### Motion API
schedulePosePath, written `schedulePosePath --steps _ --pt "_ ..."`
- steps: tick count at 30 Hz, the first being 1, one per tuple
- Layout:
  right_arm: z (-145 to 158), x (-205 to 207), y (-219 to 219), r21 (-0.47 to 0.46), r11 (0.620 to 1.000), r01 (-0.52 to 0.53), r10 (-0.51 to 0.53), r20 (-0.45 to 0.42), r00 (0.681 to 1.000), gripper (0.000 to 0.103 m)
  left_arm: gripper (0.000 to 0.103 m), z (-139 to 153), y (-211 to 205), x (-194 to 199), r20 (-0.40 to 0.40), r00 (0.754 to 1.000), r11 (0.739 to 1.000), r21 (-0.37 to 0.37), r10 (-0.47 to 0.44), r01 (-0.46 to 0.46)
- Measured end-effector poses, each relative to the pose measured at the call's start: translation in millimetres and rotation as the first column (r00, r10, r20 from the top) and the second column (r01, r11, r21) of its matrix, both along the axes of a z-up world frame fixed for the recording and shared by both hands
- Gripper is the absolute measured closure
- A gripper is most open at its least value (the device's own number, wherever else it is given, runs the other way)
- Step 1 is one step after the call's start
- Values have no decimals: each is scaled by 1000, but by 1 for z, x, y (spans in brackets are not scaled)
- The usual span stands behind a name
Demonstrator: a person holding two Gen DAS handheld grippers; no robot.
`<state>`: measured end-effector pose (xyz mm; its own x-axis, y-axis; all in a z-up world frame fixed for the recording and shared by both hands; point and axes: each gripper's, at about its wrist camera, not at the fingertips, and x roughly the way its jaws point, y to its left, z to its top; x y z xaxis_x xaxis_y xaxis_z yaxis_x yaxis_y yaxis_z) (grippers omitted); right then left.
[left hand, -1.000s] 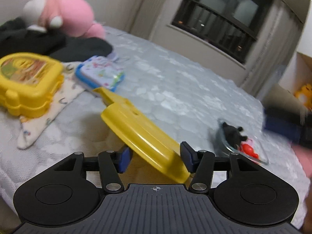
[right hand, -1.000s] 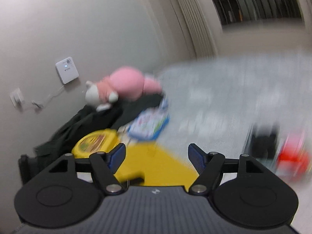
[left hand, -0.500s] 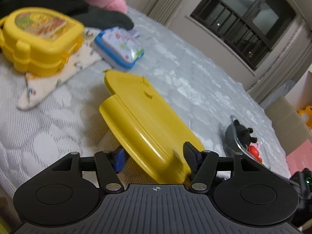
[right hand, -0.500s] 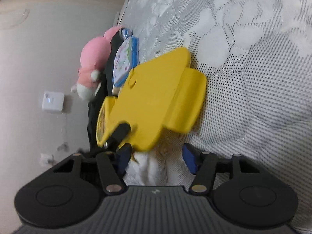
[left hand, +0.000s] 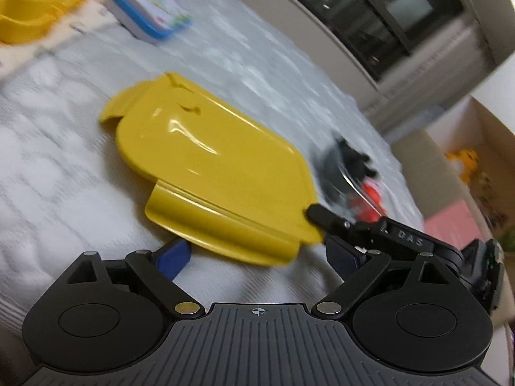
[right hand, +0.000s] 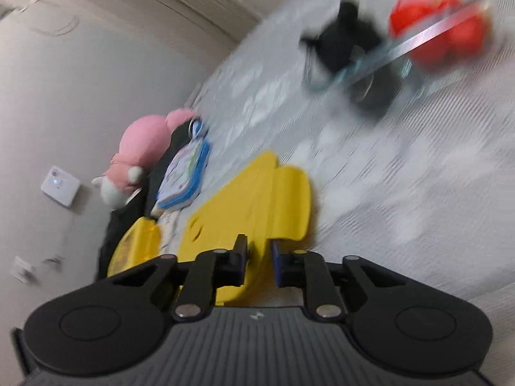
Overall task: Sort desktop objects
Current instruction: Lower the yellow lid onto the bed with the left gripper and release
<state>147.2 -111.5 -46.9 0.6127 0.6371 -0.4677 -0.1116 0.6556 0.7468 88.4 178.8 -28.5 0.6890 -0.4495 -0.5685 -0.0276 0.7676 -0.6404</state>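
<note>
A flat yellow lid [left hand: 219, 164] with fold-out flaps lies on the grey-white bed cover [left hand: 64, 173]. My left gripper [left hand: 257, 251] stands just short of the lid's near flap; its jaws are opening wide and press on nothing. In the right wrist view my right gripper [right hand: 260, 257] is closing its jaws on the yellow lid [right hand: 254, 199], with the lid's edge pinched between the blue pads. In the left wrist view one of the right gripper's fingers [left hand: 322, 215] rests on the lid's right corner.
A yellow lunch box [left hand: 35, 3] on a patterned cloth and a blue-rimmed tin [left hand: 149, 6] lie at the far left. A glass bowl [left hand: 351, 177] holds black and red toys. A pink plush [right hand: 145, 141] and dark clothing [right hand: 128, 218] lie by the wall. A cardboard box [left hand: 450, 148] stands beside the bed.
My left gripper opened and let go of the yellow lid, which now lies flatter on the bed. My right gripper dropped, rolled and closed on the lid's edge.
</note>
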Motion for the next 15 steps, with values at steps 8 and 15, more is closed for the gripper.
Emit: schedulePosePath --steps 8,15 --pt "14 -34 -65 -66 996 65 -58 99 993 95 1 -3 -25 -11 41 999 997 64 31 -34" --pt "2 -29 -60 17 1000 -13 13 -23 1000 56 1 0 -30 -9 35 999 992 124 23 -28"
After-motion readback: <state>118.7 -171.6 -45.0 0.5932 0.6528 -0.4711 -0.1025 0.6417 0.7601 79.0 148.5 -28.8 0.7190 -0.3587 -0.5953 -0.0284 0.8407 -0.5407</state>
